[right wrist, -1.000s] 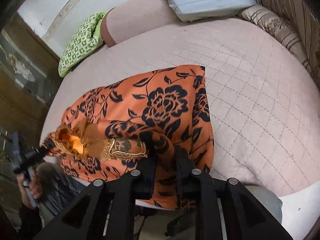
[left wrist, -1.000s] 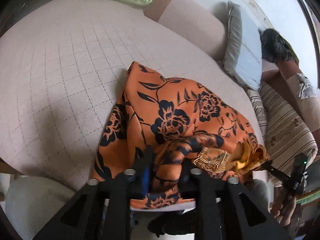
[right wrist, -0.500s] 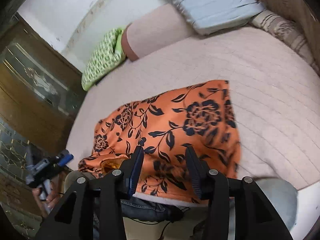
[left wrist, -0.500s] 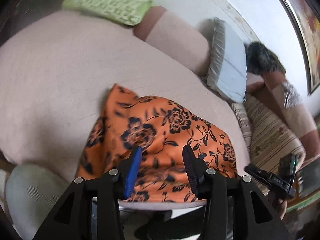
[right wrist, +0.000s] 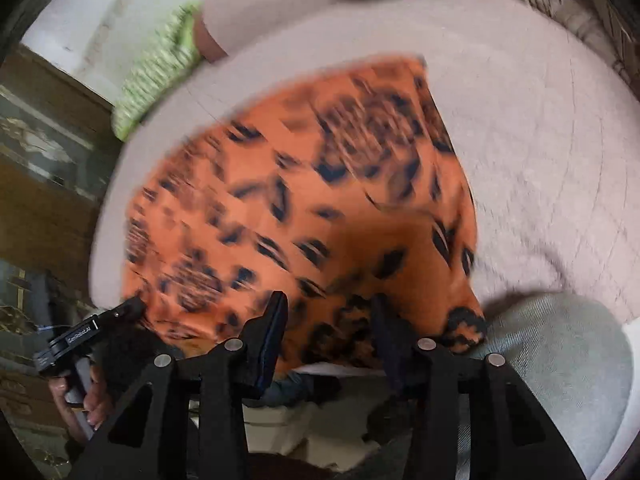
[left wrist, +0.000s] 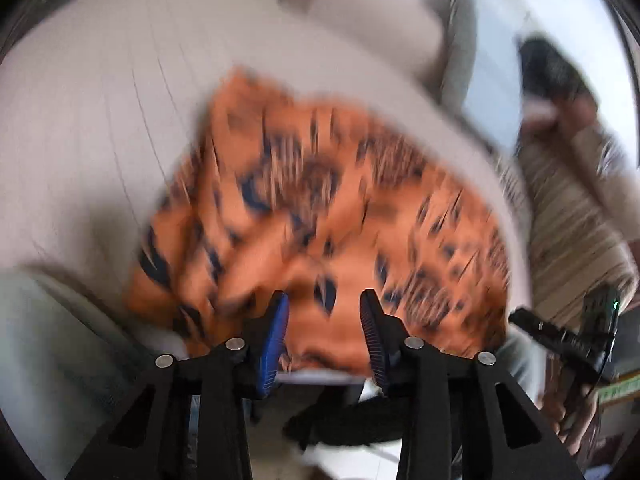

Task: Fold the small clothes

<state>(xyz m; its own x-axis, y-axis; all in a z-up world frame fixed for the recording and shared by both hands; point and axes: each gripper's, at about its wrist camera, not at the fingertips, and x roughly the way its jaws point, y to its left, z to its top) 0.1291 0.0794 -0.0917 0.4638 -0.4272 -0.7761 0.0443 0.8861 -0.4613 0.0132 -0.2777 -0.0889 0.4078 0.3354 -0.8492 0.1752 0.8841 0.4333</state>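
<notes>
The orange cloth with dark flowers [left wrist: 320, 208] [right wrist: 300, 200] lies folded flat on the pink quilted bed [left wrist: 100, 100] [right wrist: 540, 120], its near edge at the bed's edge. My left gripper [left wrist: 324, 296] hovers over that near edge; its jaws are closing with nothing between the pads. My right gripper [right wrist: 329, 298] stands open above the same edge, further right, and grips nothing. Each view shows the other gripper at its side: the right one [left wrist: 560, 336], the left one [right wrist: 100, 328]. Both views are motion-blurred.
A green patterned pillow [right wrist: 160, 68] and a grey pillow [left wrist: 460, 40] lie at the head of the bed. Another person [left wrist: 560, 80] rests at its far right. My knees in grey trousers [right wrist: 560, 360] press against the bed's edge. A wooden cabinet [right wrist: 40, 160] stands left.
A second ago both grippers were shut on a bunched part of the cloth. They let go, the cloth settled flat, and both grippers drew back toward the near edge.
</notes>
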